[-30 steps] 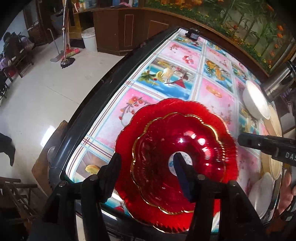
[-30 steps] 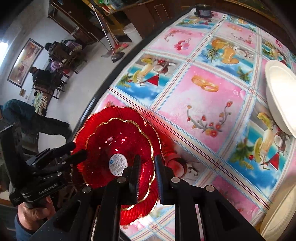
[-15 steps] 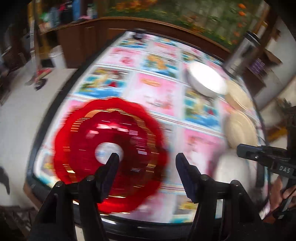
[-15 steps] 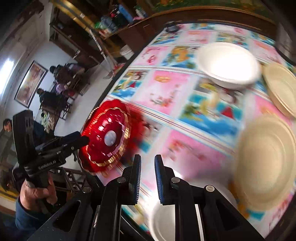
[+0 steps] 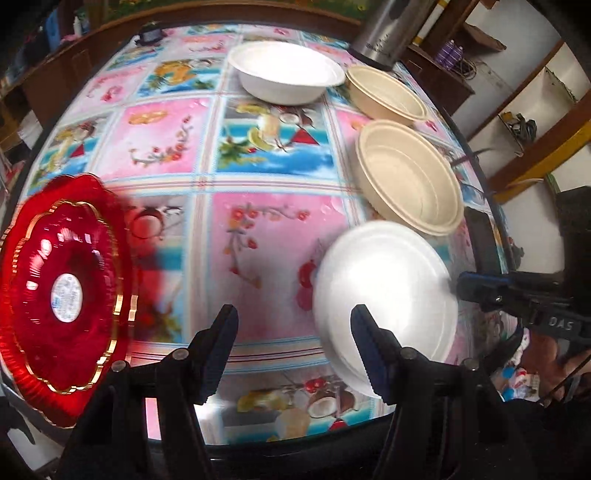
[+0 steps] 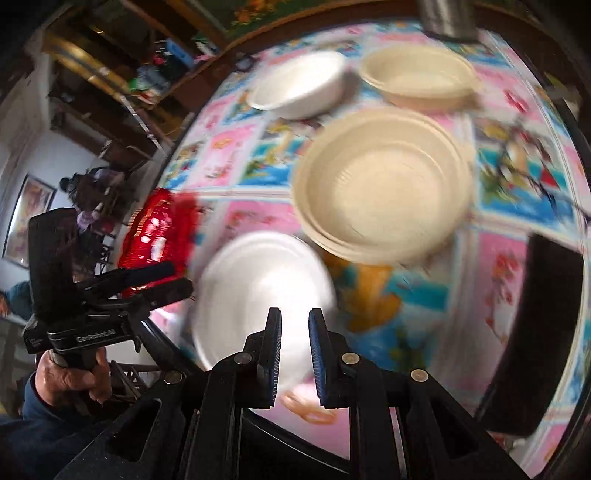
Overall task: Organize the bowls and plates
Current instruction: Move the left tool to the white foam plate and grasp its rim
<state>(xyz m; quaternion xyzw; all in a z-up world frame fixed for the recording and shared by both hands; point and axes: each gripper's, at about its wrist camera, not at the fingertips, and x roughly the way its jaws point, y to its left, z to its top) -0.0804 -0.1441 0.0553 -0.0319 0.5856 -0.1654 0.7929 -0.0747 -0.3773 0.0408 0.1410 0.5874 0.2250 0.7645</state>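
On table | white plate [image 5: 384, 295] lies flat | left gripper [image 5: 291, 350] fingers spread, empty | right gripper [image 6: 294, 354] fingers narrowly apart, empty

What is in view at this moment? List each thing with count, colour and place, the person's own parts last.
red plates: stack, apparently two, red with gold trim, table's left edge
white bowls: two, one near, one far
beige bowls: near one, possibly nested, and a far one, right side
metal flask: one, silver, far right
tablecloth: one, pink and blue pictures
left gripper: jaws open, empty
right gripper: jaws narrow, empty
hand: holding the left gripper
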